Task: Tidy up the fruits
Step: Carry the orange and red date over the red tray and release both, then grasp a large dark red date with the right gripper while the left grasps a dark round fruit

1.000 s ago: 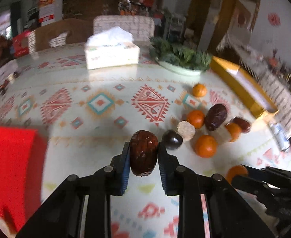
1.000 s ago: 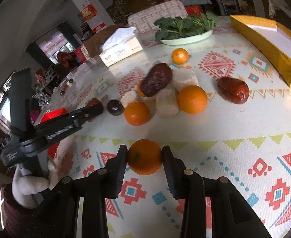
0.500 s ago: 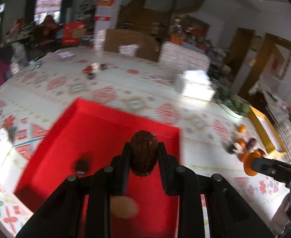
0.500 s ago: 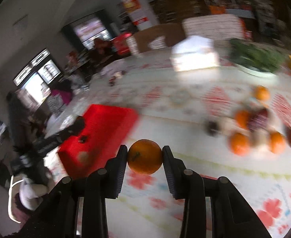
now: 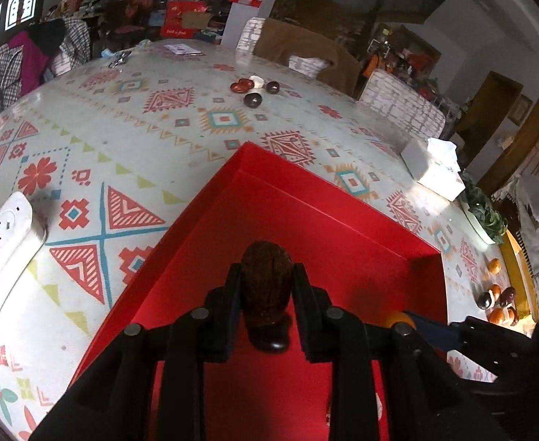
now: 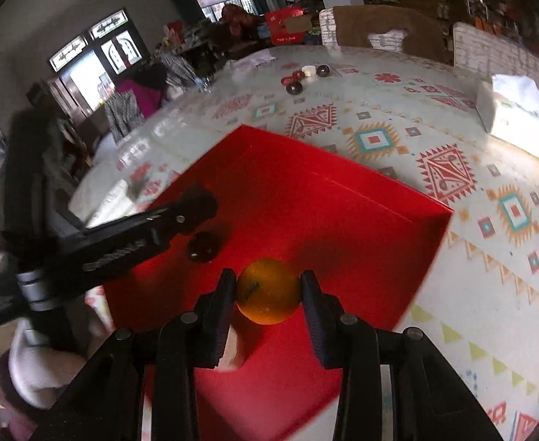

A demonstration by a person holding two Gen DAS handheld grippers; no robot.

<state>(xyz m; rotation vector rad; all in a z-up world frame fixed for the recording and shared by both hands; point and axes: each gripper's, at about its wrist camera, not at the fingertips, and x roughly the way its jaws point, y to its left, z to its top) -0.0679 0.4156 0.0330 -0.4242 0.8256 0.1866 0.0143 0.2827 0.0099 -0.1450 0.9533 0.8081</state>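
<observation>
Left wrist view: the left gripper (image 5: 266,294) is clenched on a wrinkled dark-brown date (image 5: 265,275), held upright between the two black pads. It hangs over the inside of a shallow red cardboard box (image 5: 342,228), which sits on a round table under a pale cloth printed with red and teal geometric motifs (image 5: 129,136). A small dark glossy fruit (image 5: 271,341) lies on the box floor just below the date. At right, the tip of the right gripper (image 5: 410,321) reaches into the box with a round orange mandarin (image 5: 398,318) partly seen. A white power strip (image 5: 1,231) lies at the left edge of the table. A white tissue box (image 5: 434,169) stands beyond the red box. A loose cluster of mandarins and dark fruits (image 5: 499,303) lies well apart at the far right, beside a yellow tray (image 5: 519,275).

Right wrist view: the right gripper (image 6: 268,296) grasps the mandarin (image 6: 268,290) between its pads, over the red box (image 6: 324,202). The left gripper (image 6: 199,205) enters from the left above the box floor; its grip cannot be told from this side. The dark fruit (image 6: 203,246) rests on the floor near it. The tissue box (image 6: 515,121) stands at upper right.
</observation>
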